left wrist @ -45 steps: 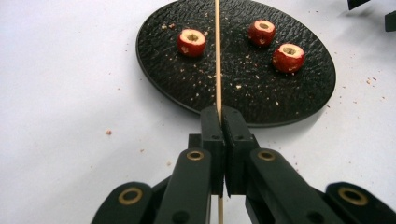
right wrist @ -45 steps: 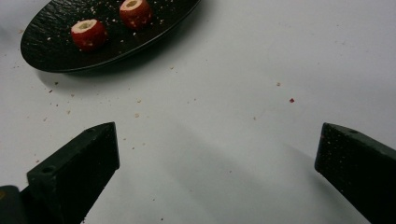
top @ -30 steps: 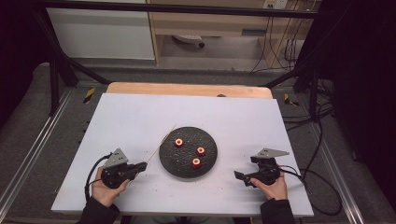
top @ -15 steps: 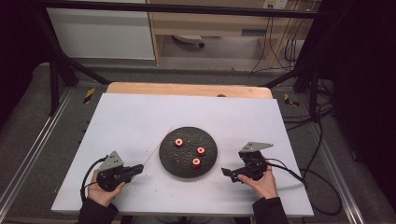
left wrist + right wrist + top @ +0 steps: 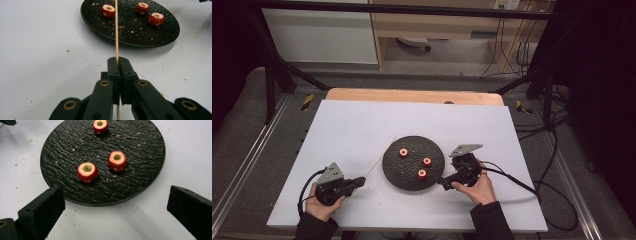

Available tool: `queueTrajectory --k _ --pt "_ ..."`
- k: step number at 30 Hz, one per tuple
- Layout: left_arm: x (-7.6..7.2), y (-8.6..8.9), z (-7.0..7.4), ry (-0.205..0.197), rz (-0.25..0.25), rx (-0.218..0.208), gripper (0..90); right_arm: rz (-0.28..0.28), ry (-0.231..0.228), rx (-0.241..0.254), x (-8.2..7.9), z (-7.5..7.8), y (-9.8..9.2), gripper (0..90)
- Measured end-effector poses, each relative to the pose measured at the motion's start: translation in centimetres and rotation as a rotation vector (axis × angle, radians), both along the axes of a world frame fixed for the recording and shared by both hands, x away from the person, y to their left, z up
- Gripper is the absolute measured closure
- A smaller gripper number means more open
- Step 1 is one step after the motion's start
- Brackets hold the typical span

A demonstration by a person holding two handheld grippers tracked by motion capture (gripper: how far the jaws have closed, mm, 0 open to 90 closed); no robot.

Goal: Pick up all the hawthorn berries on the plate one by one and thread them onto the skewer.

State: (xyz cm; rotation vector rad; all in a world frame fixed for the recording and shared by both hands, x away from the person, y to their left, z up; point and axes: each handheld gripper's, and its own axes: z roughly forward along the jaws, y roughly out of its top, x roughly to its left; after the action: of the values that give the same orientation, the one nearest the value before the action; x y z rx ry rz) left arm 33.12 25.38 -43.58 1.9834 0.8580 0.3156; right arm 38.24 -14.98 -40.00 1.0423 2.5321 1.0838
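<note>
A round black plate (image 5: 413, 162) lies on the white table top with three red cored fruits (image 5: 403, 152) (image 5: 427, 161) (image 5: 422, 174) on it. My left gripper (image 5: 359, 181) rests left of the plate, shut on a thin wooden skewer (image 5: 379, 159) that points up toward the plate's far left rim. In the left gripper view the skewer (image 5: 116, 30) runs from the closed left gripper (image 5: 118, 61) across the plate (image 5: 125, 37). My right gripper (image 5: 442, 181) sits at the plate's near right edge. It stands wide open (image 5: 115, 192), facing the nearest fruit (image 5: 87, 172) with nothing between its jaws.
The white table top (image 5: 362, 125) has crumbs scattered around the plate. A wooden board edge (image 5: 412, 95) runs along the far side. The right gripper's black cable (image 5: 522, 182) trails off to the right. Metal frame rails (image 5: 242, 170) flank the table.
The right gripper has moved left and a little up, from the table's right side to the plate's near right edge. The left gripper and skewer have stayed put.
</note>
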Motion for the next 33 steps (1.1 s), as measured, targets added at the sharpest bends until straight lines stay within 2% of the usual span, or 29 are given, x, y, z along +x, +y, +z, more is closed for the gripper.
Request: queueTrajectory --k 1,6,10,13,16,23,24,27,28,33 --pt "0.0 0.0 0.0 0.000 0.001 0.002 88.1 0.009 0.010 -0.025 0.3 0.3 0.9 3.6" --pt "0.1 0.0 -0.1 0.002 -0.002 0.003 88.1 0.031 0.018 -0.044 0.7 0.5 1.9 5.8" --pt "0.0 0.0 0.0 -0.001 -0.002 0.003 88.0 0.079 0.048 -0.092 1.5 0.8 4.1 12.8" --pt "0.0 0.1 0.0 -0.001 0.001 -0.001 88.1 0.104 0.060 -0.110 1.8 0.8 4.8 14.7" --pt "0.1 0.1 0.0 -0.002 0.000 0.000 88.1 0.139 0.081 -0.145 2.3 0.5 5.8 20.7" --pt "0.0 0.1 0.0 -0.004 0.000 0.000 88.1 0.197 0.123 -0.164 3.1 0.0 7.0 30.6" --pt "0.0 0.1 0.1 -0.005 0.000 0.001 88.1 0.218 0.130 -0.184 3.3 -0.1 7.2 33.8" --pt "0.0 0.2 0.1 -0.005 0.001 0.001 88.1 0.239 0.135 -0.202 3.5 -0.2 7.6 36.9" --pt "0.0 0.2 0.1 -0.005 0.000 0.001 88.1 0.264 0.145 -0.212 3.7 -0.2 7.8 41.0" --pt "0.0 0.1 0.1 -0.006 -0.003 0.004 88.1 0.281 0.178 -0.217 4.1 -0.4 7.9 48.0"
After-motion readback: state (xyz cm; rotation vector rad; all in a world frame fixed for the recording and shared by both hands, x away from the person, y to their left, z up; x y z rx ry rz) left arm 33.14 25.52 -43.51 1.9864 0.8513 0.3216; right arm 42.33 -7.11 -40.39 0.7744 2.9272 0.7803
